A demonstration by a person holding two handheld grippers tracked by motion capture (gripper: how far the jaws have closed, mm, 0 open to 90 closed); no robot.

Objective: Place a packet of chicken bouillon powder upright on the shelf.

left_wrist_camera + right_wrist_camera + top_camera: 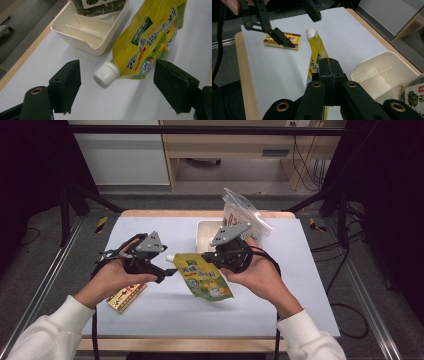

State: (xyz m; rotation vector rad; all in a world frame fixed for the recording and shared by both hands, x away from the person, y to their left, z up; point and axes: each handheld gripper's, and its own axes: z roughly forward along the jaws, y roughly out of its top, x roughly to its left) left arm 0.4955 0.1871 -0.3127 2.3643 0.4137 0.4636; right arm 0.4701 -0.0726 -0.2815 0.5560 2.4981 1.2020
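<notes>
A yellow spout pouch [205, 280] with a white screw cap [106, 74] hangs above the white table, cap pointing left. My right gripper [212, 260] is shut on the pouch's upper right edge; in the right gripper view the black jaws [329, 72] pinch the yellow film [317, 50] between them. My left gripper [166, 267] is open just left of the pouch. Its two black pads [66, 85] stand wide on either side of the cap without touching it. From the right gripper view, the left gripper [300, 27] straddles the cap [311, 32].
A cream divided tray [205, 237] sits at the table's far middle, with a clear bag of dark-green-labelled goods [242, 217] standing in its far end. A flat yellow and red box [126, 295] lies near the front left, under the left hand. The table's wooden edge [22, 60] runs close by.
</notes>
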